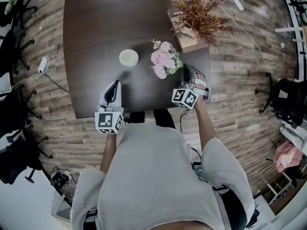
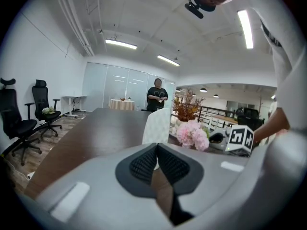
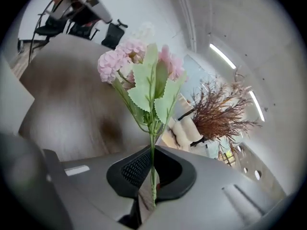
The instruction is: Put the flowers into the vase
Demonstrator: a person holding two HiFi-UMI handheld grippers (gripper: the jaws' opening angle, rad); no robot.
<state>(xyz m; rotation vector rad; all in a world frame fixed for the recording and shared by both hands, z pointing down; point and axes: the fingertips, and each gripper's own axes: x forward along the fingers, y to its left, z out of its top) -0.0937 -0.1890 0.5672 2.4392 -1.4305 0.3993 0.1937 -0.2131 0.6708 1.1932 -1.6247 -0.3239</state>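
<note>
A bunch of pink flowers (image 1: 164, 60) with green leaves is held over the dark table (image 1: 96, 28); my right gripper (image 1: 186, 74) is shut on its thin green stem (image 3: 153, 171). The blooms (image 3: 134, 56) stand upright above the jaws in the right gripper view and show as pink flowers (image 2: 192, 134) in the left gripper view. A white vase (image 1: 128, 57) stands on the table left of the flowers, seen as a tall white vase (image 2: 158, 126) beyond my left gripper (image 2: 157, 163). My left gripper (image 1: 112, 91) rests shut and empty near the table's front edge.
A box with dried brown branches (image 1: 199, 16) sits at the table's far right corner. Office chairs (image 2: 26, 121) stand on the wooden floor to the left, and a person (image 2: 157, 96) stands beyond the table's far end. Cables and a power strip (image 1: 237, 3) lie on the floor.
</note>
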